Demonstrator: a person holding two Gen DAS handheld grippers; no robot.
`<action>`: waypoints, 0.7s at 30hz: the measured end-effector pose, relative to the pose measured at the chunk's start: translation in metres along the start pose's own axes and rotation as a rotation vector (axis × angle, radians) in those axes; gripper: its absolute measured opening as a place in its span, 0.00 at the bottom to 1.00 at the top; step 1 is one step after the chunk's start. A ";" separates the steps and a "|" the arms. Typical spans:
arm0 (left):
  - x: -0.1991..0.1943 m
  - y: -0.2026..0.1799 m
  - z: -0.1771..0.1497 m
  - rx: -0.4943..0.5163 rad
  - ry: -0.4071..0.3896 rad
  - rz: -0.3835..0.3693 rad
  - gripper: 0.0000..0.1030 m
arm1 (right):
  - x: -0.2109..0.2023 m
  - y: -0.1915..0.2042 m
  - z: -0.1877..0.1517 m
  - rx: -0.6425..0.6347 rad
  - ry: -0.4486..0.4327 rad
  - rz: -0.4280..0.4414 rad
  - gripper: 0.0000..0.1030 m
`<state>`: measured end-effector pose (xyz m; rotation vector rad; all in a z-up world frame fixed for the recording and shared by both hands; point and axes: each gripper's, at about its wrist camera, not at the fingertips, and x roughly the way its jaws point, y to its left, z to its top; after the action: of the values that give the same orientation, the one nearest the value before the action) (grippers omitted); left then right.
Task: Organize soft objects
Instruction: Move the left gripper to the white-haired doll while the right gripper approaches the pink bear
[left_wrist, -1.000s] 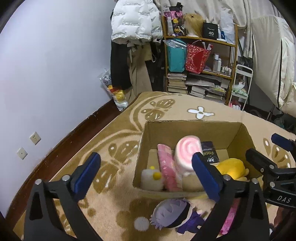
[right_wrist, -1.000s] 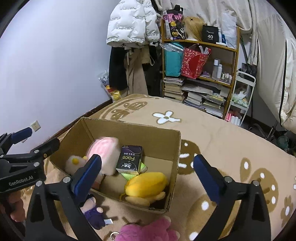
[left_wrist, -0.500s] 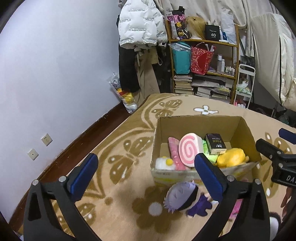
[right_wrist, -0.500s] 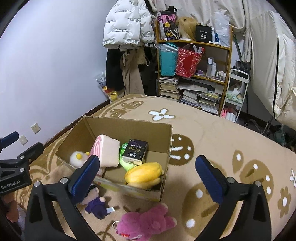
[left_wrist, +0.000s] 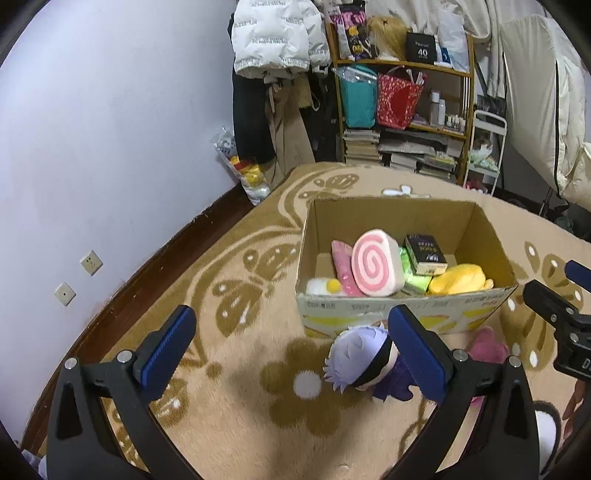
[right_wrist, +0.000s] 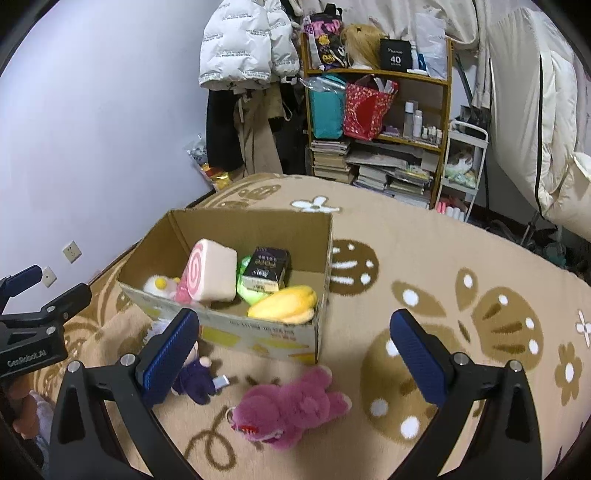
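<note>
A cardboard box (left_wrist: 399, 314) (right_wrist: 258, 332) sits on the rug and holds a pink swirl plush (left_wrist: 375, 267) (right_wrist: 210, 271), a yellow plush (left_wrist: 460, 280) (right_wrist: 284, 304), a white egg plush (left_wrist: 321, 286), a green plush and a black packet (left_wrist: 424, 254) (right_wrist: 266, 271). A white-haired doll in purple (left_wrist: 360, 356) (right_wrist: 195, 376) lies on the rug in front of the box. A magenta bear plush (right_wrist: 291, 406) (left_wrist: 487, 345) lies to its right. My left gripper (left_wrist: 291, 354) and right gripper (right_wrist: 295, 356) are both open and empty, above the rug.
A patterned beige rug (right_wrist: 461, 295) covers the floor. A cluttered shelf (left_wrist: 402, 110) with books and bags, hanging coats (left_wrist: 273, 92) and a white trolley (right_wrist: 461, 162) stand at the back. A wall with sockets (left_wrist: 90, 262) runs along the left.
Both grippers have pulled back and up from the box. The box now looks smaller, and the doll and magenta bear show more fully. Both stay open.
</note>
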<state>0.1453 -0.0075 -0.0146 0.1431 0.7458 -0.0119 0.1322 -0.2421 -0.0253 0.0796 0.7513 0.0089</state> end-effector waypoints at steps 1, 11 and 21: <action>0.003 -0.001 -0.002 0.001 0.011 -0.001 1.00 | 0.001 -0.001 -0.002 0.003 0.003 0.000 1.00; 0.029 -0.011 -0.011 0.010 0.074 0.012 1.00 | 0.023 -0.010 -0.028 0.043 0.062 -0.002 1.00; 0.055 -0.019 -0.017 -0.004 0.135 -0.005 1.00 | 0.054 -0.015 -0.052 0.038 0.132 0.009 1.00</action>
<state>0.1732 -0.0213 -0.0669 0.1388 0.8805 -0.0054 0.1360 -0.2511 -0.1010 0.1194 0.8831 0.0083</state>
